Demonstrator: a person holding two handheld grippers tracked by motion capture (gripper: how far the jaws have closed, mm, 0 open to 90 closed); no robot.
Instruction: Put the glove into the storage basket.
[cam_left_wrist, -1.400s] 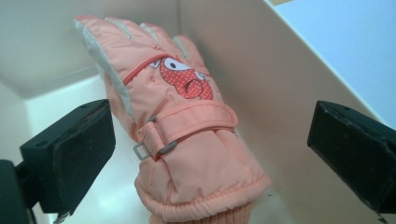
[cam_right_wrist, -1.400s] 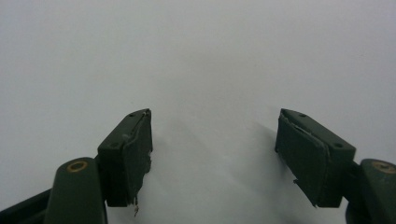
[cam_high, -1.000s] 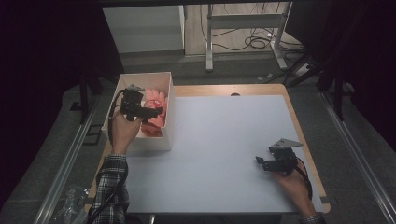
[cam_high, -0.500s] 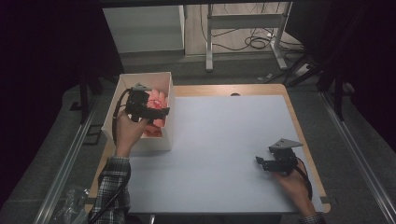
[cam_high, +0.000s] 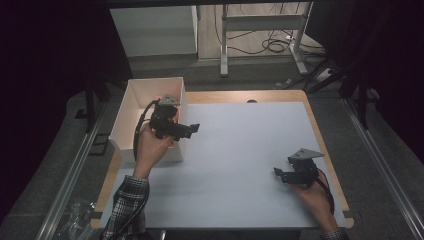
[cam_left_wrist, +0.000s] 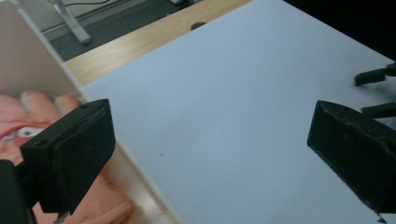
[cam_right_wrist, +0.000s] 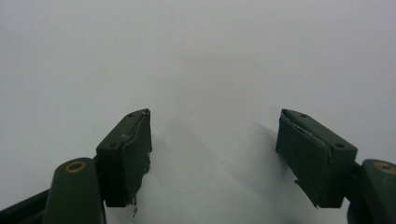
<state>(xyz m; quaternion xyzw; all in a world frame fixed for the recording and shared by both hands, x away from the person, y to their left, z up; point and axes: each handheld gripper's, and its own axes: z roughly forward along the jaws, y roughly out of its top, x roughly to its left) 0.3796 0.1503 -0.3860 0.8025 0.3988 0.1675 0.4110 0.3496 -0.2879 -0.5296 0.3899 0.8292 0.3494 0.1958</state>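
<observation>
While two grippers work at one worktop (cam_high: 240, 150)
Left gripper (cam_high: 192, 128), jaws wide, over one box (cam_high: 131, 105) at the left edge; right gripper (cam_high: 277, 173), wide, empty

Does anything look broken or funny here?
A little. The right gripper has worn pads: the facing peels at the edges. Everything else looks tidy, with the pink thing inside the white box.

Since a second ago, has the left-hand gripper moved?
Yes. The left gripper has swung rightward, out over the white box wall toward the table.
</observation>
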